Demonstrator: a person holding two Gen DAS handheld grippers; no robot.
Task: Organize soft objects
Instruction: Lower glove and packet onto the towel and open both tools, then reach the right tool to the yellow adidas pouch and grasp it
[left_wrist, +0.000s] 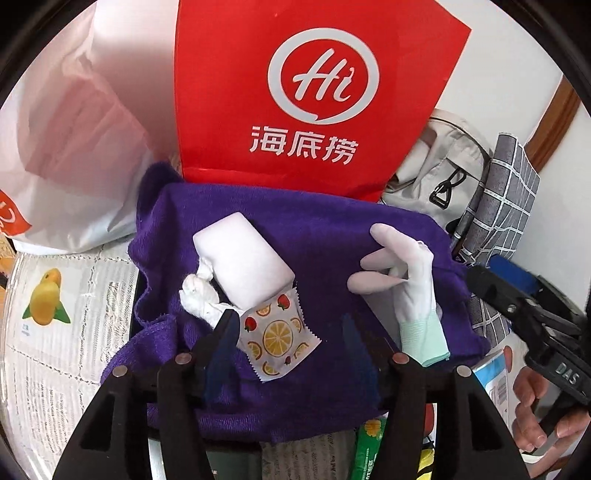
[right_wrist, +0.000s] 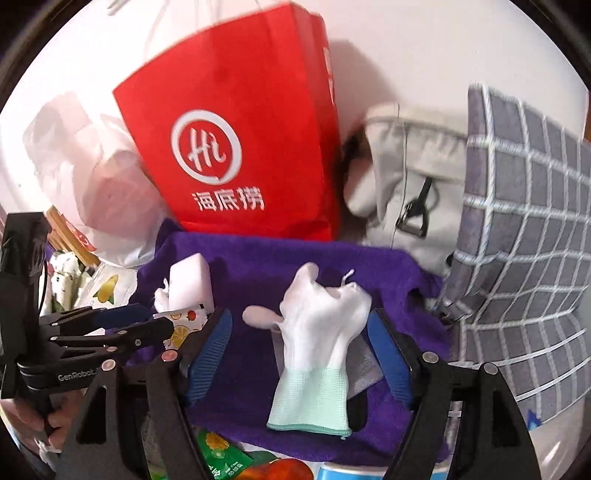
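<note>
A purple towel (left_wrist: 314, 236) (right_wrist: 258, 258) is spread on the table. On it lie a white sponge block (left_wrist: 243, 258) (right_wrist: 190, 284), a crumpled white cloth (left_wrist: 201, 299) (right_wrist: 162, 295), a fruit-print sachet (left_wrist: 277, 336) (right_wrist: 181, 321) and a white glove with a mint cuff (left_wrist: 410, 288) (right_wrist: 317, 339). My left gripper (left_wrist: 291, 325) is open, its left finger beside the sachet; it also shows in the right wrist view (right_wrist: 147, 321). My right gripper (right_wrist: 299, 332) is open, its fingers on either side of the glove, not touching it.
A red paper bag (left_wrist: 314, 92) (right_wrist: 240, 140) stands behind the towel. A white plastic bag (left_wrist: 74, 129) is at the left, a grey backpack (left_wrist: 443, 166) (right_wrist: 410, 184) and a grey checked cushion (right_wrist: 524, 240) at the right. Green packets (right_wrist: 221, 458) lie at the near edge.
</note>
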